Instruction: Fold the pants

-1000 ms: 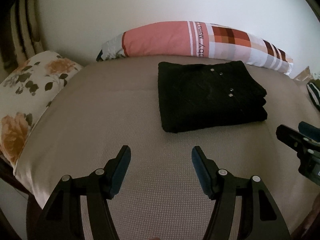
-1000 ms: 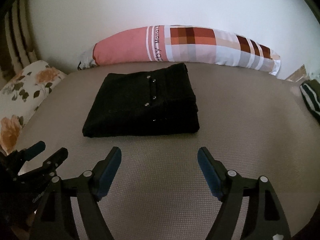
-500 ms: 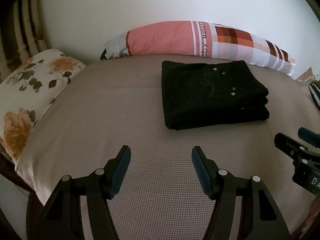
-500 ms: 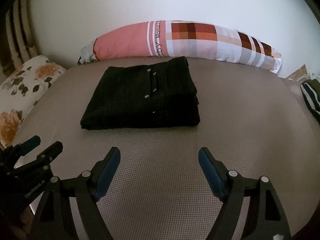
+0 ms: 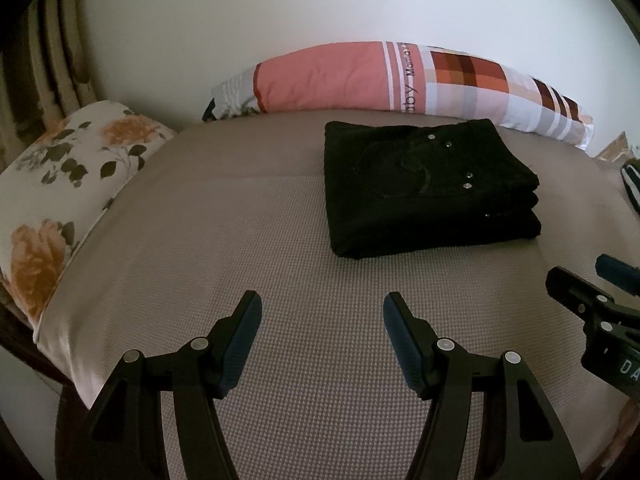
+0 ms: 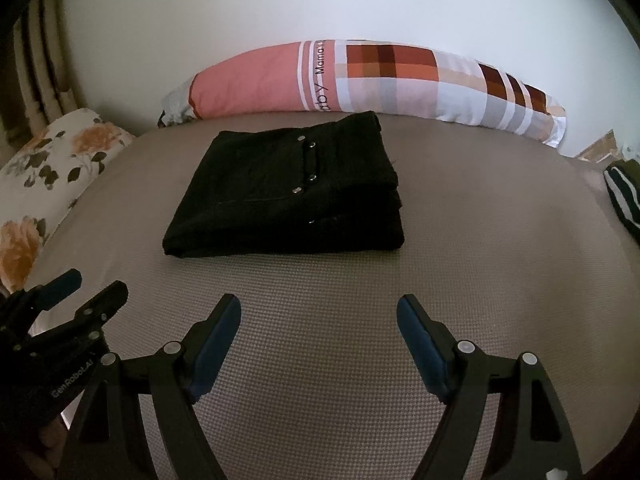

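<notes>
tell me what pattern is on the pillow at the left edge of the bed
Orange flowers with dark leaves on a white ground; the floral pillow shows best in the left wrist view.

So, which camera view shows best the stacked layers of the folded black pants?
The right wrist view: the folded black pants sit near centre, their layered edge facing the camera. The left wrist view shows them off to the right, with the layers visible only at one corner.

A grey-beige bed cover (image 5: 200,248) fills the foreground. Along its far edge, against the white wall (image 5: 320,8), lies a long pink and checked pillow (image 5: 400,80). A floral pillow (image 5: 60,184) sits at the cover's left edge, a striped cloth (image 6: 624,200) at its right edge.
</notes>
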{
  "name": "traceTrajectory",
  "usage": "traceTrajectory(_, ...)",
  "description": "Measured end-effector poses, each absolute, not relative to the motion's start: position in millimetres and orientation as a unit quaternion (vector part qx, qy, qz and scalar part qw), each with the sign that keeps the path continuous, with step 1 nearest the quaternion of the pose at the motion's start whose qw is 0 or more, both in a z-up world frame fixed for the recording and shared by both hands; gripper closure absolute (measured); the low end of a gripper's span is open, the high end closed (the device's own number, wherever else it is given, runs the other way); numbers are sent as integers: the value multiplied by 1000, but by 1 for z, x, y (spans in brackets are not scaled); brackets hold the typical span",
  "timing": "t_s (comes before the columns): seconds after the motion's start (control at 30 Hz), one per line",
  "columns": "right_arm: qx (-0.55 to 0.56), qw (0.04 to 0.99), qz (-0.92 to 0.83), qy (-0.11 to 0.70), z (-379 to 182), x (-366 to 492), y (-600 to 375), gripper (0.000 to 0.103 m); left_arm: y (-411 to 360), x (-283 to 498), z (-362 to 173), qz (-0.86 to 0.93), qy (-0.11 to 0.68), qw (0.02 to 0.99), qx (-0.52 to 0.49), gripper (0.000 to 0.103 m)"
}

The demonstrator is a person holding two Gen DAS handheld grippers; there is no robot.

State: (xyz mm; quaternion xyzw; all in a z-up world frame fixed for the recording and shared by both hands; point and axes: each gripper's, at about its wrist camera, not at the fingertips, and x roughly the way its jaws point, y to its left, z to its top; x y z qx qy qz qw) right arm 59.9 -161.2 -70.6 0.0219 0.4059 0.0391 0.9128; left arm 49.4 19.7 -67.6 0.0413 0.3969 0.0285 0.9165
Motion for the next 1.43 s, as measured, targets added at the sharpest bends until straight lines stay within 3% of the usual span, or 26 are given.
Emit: traceTrajectory(1.43,18,910,31,414,-76,64,-165,25,3,51,-80,10,410,911,53,39)
